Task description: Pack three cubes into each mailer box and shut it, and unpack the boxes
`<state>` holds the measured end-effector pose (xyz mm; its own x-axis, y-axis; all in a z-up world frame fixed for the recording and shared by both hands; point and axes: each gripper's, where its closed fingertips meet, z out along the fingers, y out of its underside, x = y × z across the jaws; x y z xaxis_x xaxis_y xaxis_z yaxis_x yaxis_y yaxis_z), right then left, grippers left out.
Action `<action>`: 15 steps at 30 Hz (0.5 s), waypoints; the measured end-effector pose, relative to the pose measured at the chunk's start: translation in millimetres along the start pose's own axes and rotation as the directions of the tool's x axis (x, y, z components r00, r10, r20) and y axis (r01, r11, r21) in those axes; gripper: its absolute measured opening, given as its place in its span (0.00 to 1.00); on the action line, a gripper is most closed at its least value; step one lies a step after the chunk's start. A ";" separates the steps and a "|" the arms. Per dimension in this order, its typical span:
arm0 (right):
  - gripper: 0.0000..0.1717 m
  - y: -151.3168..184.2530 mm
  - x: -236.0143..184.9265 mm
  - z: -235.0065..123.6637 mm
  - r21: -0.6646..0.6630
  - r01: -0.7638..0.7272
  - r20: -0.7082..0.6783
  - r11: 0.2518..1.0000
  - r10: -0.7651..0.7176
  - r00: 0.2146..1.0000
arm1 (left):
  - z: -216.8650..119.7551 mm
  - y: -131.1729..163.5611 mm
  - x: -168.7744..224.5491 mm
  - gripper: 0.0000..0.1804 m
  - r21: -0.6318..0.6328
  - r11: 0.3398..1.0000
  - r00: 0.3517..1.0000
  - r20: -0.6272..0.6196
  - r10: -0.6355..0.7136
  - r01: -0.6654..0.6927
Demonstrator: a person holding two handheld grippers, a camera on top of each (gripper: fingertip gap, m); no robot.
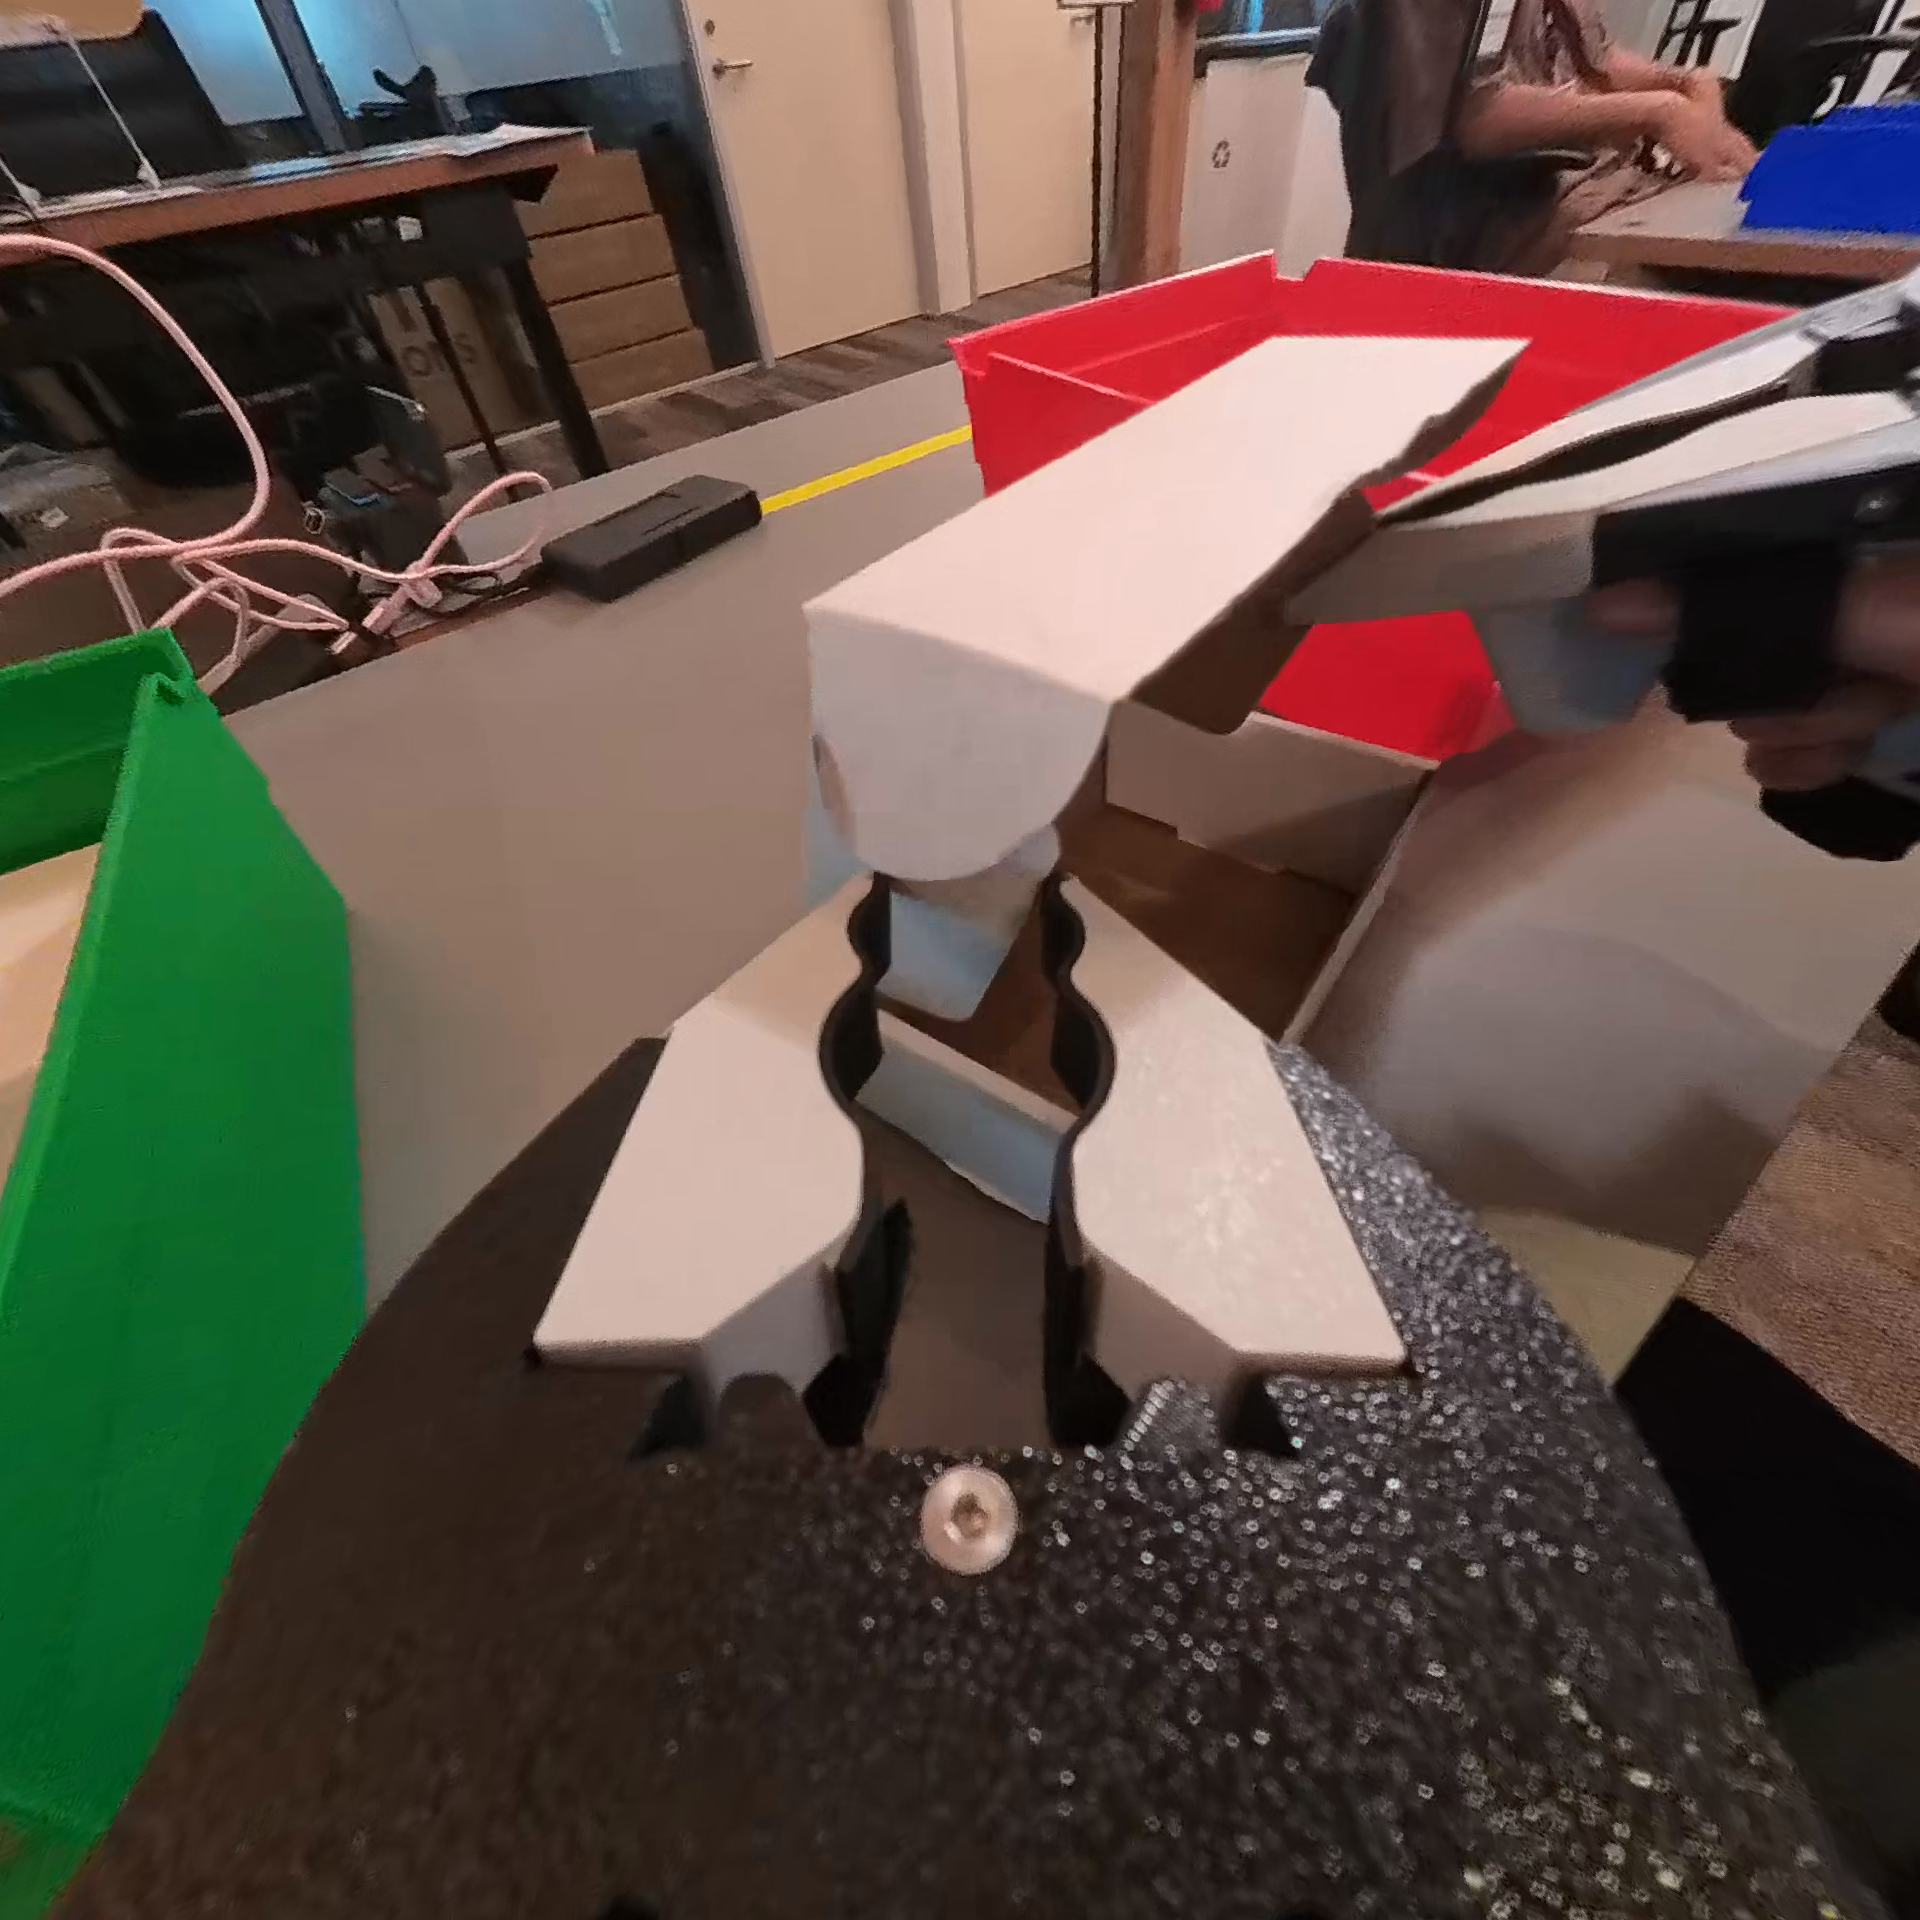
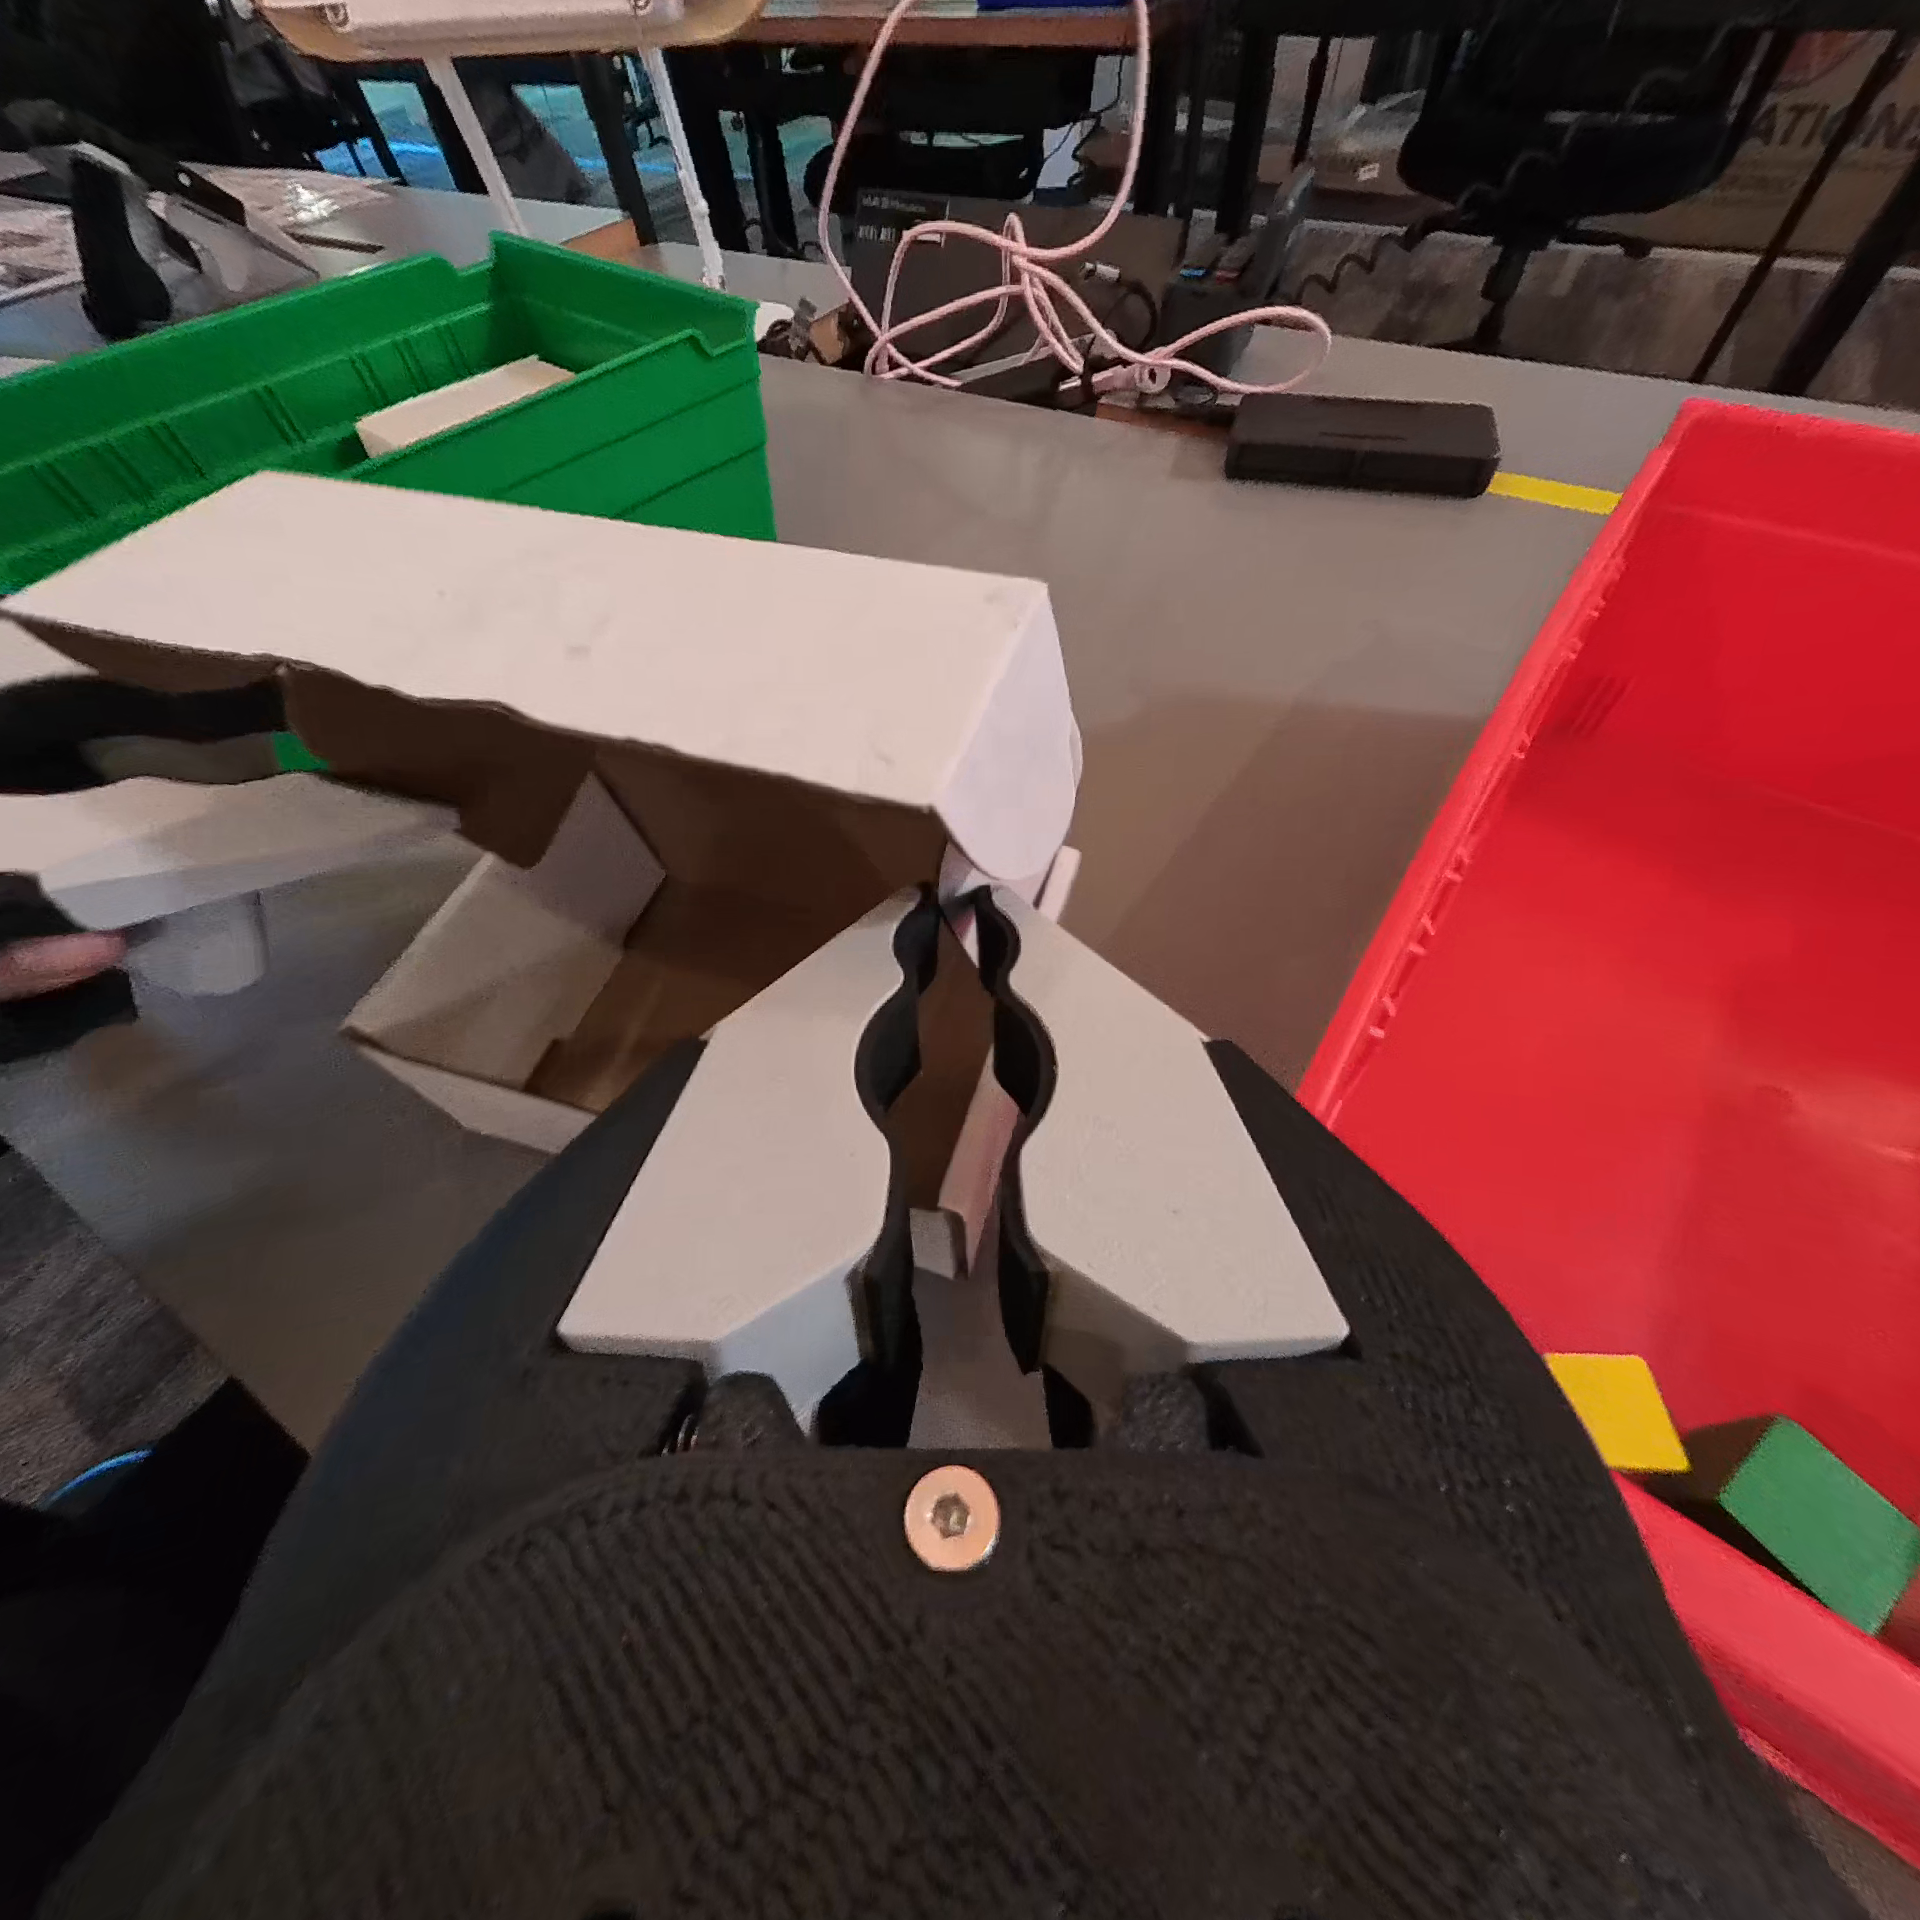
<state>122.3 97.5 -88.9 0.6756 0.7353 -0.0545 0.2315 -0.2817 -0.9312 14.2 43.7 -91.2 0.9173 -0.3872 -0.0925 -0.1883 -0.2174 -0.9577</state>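
Note:
A white mailer box stands on the grey table, its lid point(image 1: 1143, 540) half raised over the base point(image 1: 1268, 821). The brown inside that shows holds no cubes. My left gripper point(image 1: 966, 920) is open at the box's near left corner. A white side flap point(image 1: 940, 956) stands between its fingers, with a gap on the right pad's side. My right gripper point(image 2: 954, 914) is shut on the lid's side flap point(image 2: 961, 966) at the opposite end. It also shows in the left wrist view point(image 1: 1351, 556), pinching that end of the lid. The lid also shows in the right wrist view point(image 2: 571, 623).
A red bin point(image 2: 1714, 831) stands right of the box, with a yellow cube point(image 2: 1616, 1413) and a green cube point(image 2: 1818, 1517) in it. A green bin point(image 2: 416, 343) on the left holds a white box point(image 2: 457, 405). A black device point(image 2: 1361, 442) and pink cable point(image 2: 1039, 312) lie behind. The left gripper's tips are roughly 12 centimetres from the right gripper's.

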 end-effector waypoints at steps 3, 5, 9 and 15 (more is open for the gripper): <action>0.03 10.2 -3.6 1.5 -0.038 0.022 0.006 0.999 -0.022 1.000 | 1.9 13.2 -3.9 0.10 -0.068 0.998 1.000 -0.010 0.014 -0.015; 0.04 26.9 -8.1 3.4 -0.113 0.025 0.031 0.993 -0.021 0.999 | -1.0 30.0 -1.4 0.09 -0.143 0.990 0.998 -0.062 -0.012 0.003; 0.29 42.8 -28.7 -18.9 -0.213 -0.018 0.157 0.977 0.052 0.986 | -31.6 41.8 -5.4 0.05 -0.212 0.976 0.988 -0.154 0.010 -0.043; 0.11 -21.1 -32.2 -76.5 0.082 0.056 0.213 0.995 -0.072 0.974 | -85.8 -36.4 -30.7 0.00 0.168 0.978 0.989 -0.058 0.136 -0.125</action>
<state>149.2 32.6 -39.9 0.4922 0.8682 -0.0627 0.2105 -0.1885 -0.9592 -37.2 -13.3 -30.1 0.8613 -0.4644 -0.2062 -0.2396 -0.0133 -0.9708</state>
